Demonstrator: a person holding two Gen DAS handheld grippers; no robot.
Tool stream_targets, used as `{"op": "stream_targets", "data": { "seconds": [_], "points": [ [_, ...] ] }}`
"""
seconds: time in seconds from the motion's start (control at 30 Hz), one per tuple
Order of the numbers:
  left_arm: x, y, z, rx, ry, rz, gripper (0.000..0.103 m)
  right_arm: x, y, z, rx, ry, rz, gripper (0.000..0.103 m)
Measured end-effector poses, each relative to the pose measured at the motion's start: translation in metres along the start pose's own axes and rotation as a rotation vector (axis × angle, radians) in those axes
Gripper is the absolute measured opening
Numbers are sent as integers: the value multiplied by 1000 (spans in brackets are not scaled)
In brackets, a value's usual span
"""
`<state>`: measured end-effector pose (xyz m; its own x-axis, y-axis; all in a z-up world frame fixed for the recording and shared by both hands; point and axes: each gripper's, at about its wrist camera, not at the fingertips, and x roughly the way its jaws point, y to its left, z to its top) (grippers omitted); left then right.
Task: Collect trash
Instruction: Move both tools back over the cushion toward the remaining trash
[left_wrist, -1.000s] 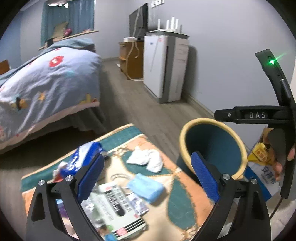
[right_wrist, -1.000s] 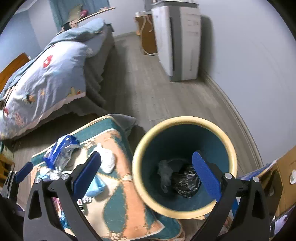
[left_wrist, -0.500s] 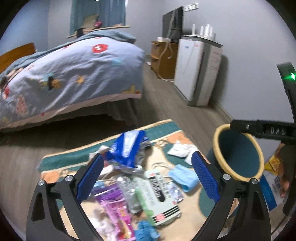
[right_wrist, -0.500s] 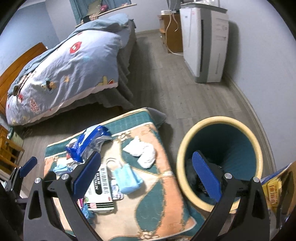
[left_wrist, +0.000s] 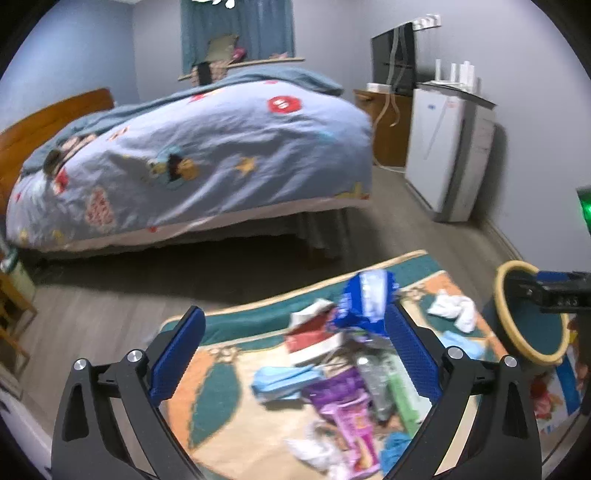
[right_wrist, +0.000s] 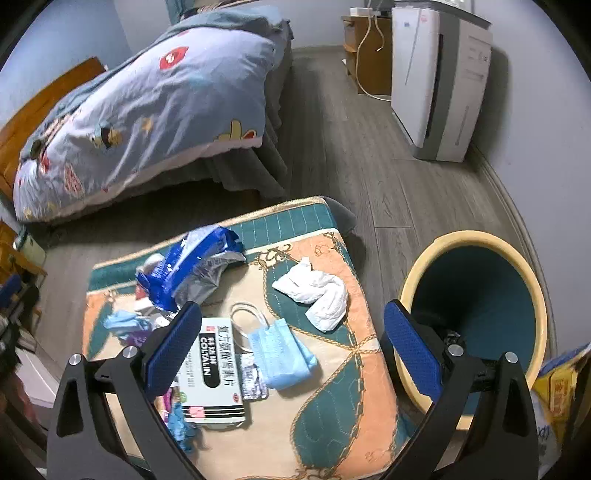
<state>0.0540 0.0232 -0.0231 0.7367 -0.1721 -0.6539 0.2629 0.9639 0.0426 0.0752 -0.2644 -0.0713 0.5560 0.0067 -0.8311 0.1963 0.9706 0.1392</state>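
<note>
In the left wrist view, the left gripper (left_wrist: 293, 341) hung above the floor with its blue-padded fingers (left_wrist: 177, 356) spread wide and nothing between them. Below it lay a patterned teal, orange and cream rug (left_wrist: 218, 387) strewn with litter: a crumpled blue and white plastic wrapper (left_wrist: 364, 302), a red and white carton (left_wrist: 310, 338) touching it, a light blue face mask (left_wrist: 284, 378), a purple snack packet (left_wrist: 343, 406) and a wad of white tissue (left_wrist: 454, 310) near the rug's far right corner. This litter was somewhat blurred. Just beside the rug's right edge stood a round bin with a yellow rim and dark teal inside (left_wrist: 532, 325), partly hidden by the right gripper's black body. A bed with a blue cartoon-print quilt (left_wrist: 192, 166) filled the background, and a white floor-standing appliance (left_wrist: 447, 151) stood against the wall.

In the right wrist view, the right gripper (right_wrist: 290, 347) also stood wide open and empty, over the rug (right_wrist: 332, 424). Between its fingers (right_wrist: 173, 345) lay another light blue face mask (right_wrist: 282, 352) with white ear loops, touching a white medicine box with a black label (right_wrist: 212, 373). The white tissue (right_wrist: 317, 291) lay farther off, the blue wrapper (right_wrist: 188, 266) at the far left, and the bin (right_wrist: 476, 325) just right of the rug.
</note>
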Motion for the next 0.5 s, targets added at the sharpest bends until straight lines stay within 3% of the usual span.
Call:
{"op": "stream_targets", "data": {
  "seconds": [0.13,0.2,0.37,0.5],
  "points": [
    [18,24,-5,-139,53,-16,96,20,1,-2,-54,44,-22,97],
    [24,25,-5,-160,68,-16,96,30,2,-4,-66,79,-16,97],
    [44,12,-4,-160,98,-51,96,54,11,-14,-129,158,3,97],
    [64,-11,-1,-95,119,-57,97,72,17,-23,-198,219,13,97]
  ]
}}
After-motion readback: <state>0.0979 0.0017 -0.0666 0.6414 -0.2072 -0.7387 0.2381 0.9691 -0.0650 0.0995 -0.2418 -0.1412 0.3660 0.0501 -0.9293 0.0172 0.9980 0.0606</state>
